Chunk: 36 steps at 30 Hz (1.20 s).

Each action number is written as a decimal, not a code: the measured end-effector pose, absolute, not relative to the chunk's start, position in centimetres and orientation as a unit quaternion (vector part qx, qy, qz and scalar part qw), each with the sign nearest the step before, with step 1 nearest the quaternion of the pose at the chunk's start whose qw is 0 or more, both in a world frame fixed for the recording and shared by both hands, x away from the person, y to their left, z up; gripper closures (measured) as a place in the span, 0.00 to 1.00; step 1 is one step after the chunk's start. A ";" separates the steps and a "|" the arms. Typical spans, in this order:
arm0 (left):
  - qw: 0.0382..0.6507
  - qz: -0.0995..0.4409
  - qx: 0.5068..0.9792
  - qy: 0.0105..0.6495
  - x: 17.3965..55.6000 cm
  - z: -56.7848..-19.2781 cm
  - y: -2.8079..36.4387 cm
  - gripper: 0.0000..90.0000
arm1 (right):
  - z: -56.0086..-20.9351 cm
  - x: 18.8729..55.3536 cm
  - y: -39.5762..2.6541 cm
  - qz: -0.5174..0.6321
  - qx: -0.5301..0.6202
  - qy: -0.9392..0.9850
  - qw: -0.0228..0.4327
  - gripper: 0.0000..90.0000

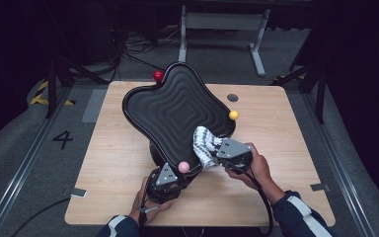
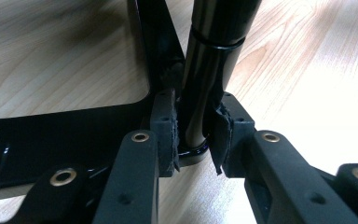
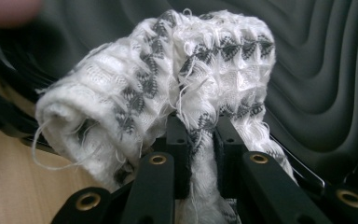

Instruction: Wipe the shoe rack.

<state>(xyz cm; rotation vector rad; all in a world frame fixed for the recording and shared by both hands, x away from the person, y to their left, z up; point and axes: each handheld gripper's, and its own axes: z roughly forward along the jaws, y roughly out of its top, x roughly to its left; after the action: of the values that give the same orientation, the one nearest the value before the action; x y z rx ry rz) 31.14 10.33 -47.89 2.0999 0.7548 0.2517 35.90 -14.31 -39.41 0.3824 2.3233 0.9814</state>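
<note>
Where the light falls, a pale wooden table (image 1: 128,148) stands on grey floor in a dark room, with cables on the floor beyond it, a white table frame (image 1: 222,22) farther back, yellow-black hazard tape (image 1: 42,94) at the left and a figure 4 (image 1: 62,139) marked on the floor. A small dark round inset (image 1: 232,98) sits near the far edge of the tabletop. Tilted up over the middle of the table is a black ridged tray (image 1: 172,106), lobed in outline, with a red ball (image 1: 158,76), a yellow ball (image 1: 233,115) and a pink ball (image 1: 183,167) at its edges; its black stem (image 2: 205,65) rises from a glossy black base frame (image 2: 51,128) lying on the wood. Left gripper (image 2: 196,133) is clamped narrow on that stem, low down near the base. Right gripper (image 3: 201,140) pinches a white-and-grey woven cloth (image 3: 158,79), bunched and frayed, pressed against the tray's near right rim. Nothing lies loose in the tray's ridged face.
</note>
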 end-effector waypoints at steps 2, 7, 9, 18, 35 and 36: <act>0.433 0.101 0.843 0.304 31.2 -47.9 10.3 0.80 | -39.1 35.4 -14.0 0.373 0.134 0.871 0.289 0.89; 0.433 0.103 0.842 0.305 31.3 -47.9 10.3 0.80 | -38.6 34.4 -13.5 0.380 0.123 0.874 0.277 0.90; 0.434 0.102 0.840 0.310 31.3 -47.9 10.2 0.80 | -38.4 33.9 -13.3 0.383 0.116 0.875 0.272 0.90; 0.434 0.102 0.839 0.312 31.5 -47.9 9.9 0.80 | -38.4 32.1 -12.3 0.377 0.089 0.884 0.261 0.89; 0.432 0.094 0.849 0.290 32.0 -47.9 8.7 0.80 | -40.4 39.1 -17.6 0.337 0.218 0.859 0.317 0.89; 0.437 0.093 0.847 0.288 32.0 -47.9 8.6 0.80 | -40.6 39.5 -17.9 0.336 0.224 0.857 0.320 0.88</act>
<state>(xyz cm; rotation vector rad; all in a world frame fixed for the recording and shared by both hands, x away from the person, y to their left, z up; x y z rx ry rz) 32.04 8.59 -47.92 2.1072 0.7164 0.2309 39.49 -17.94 -40.58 0.5897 2.2516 0.8837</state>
